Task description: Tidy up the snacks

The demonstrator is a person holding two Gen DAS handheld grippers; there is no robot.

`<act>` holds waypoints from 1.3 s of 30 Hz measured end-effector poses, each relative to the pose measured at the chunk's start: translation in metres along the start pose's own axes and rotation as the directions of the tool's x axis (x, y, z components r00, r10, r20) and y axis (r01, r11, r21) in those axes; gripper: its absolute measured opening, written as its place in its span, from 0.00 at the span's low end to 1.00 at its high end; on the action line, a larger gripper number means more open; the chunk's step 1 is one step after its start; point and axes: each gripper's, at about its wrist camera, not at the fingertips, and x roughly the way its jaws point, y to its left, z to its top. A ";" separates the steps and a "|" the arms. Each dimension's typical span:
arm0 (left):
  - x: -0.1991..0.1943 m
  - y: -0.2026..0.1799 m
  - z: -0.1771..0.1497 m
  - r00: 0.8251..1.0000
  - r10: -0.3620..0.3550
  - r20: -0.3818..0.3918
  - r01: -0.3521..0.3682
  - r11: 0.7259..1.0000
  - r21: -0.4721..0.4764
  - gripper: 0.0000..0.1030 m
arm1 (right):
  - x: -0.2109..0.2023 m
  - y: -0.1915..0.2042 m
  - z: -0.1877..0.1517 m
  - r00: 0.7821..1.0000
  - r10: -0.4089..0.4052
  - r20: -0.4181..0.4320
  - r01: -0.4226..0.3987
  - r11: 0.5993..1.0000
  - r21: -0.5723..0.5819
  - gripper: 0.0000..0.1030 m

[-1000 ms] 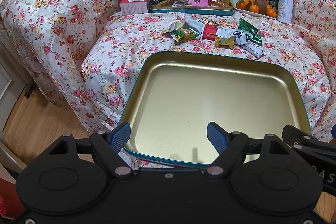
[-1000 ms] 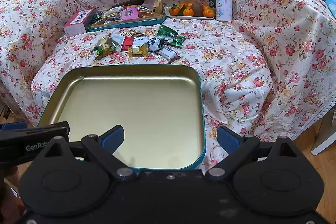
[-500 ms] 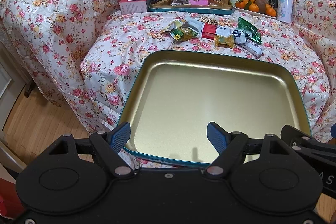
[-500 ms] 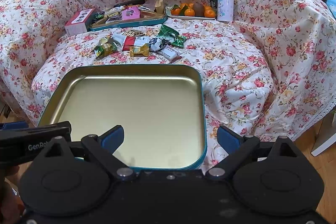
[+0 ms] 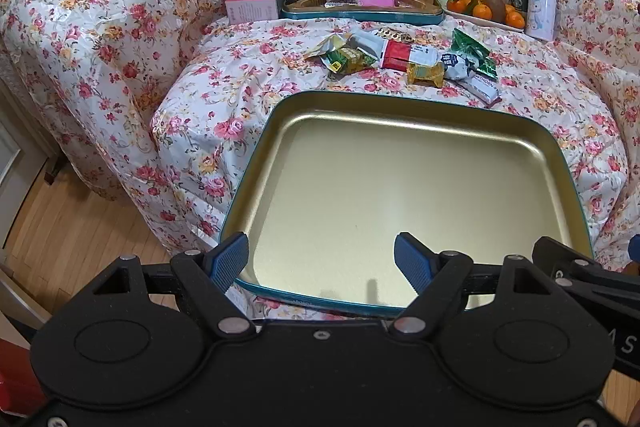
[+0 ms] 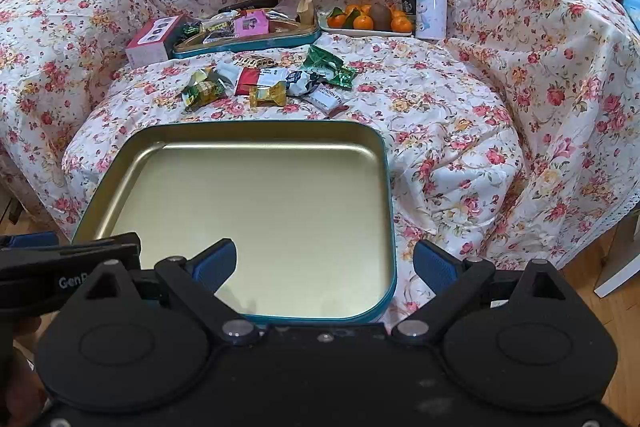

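My left claw's body hides the tray's [image 5: 568, 187] near rim; snack wrapper [image 6: 326, 95] print is too small for me to read

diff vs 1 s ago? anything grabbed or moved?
Nothing grabbed or released. Both views shift only slightly, so the grippers barely moved. Left gripper and right gripper stay open and empty over the near edge of the tin tray. The tray is still bare, and the loose snacks lie in the same pile beyond it.
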 end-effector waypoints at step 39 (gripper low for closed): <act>0.007 0.027 0.039 0.998 -0.008 0.068 0.009 1.000 -0.025 0.70 | 0.017 -0.025 0.028 0.997 0.081 -0.020 -0.080 0.995 0.067 0.87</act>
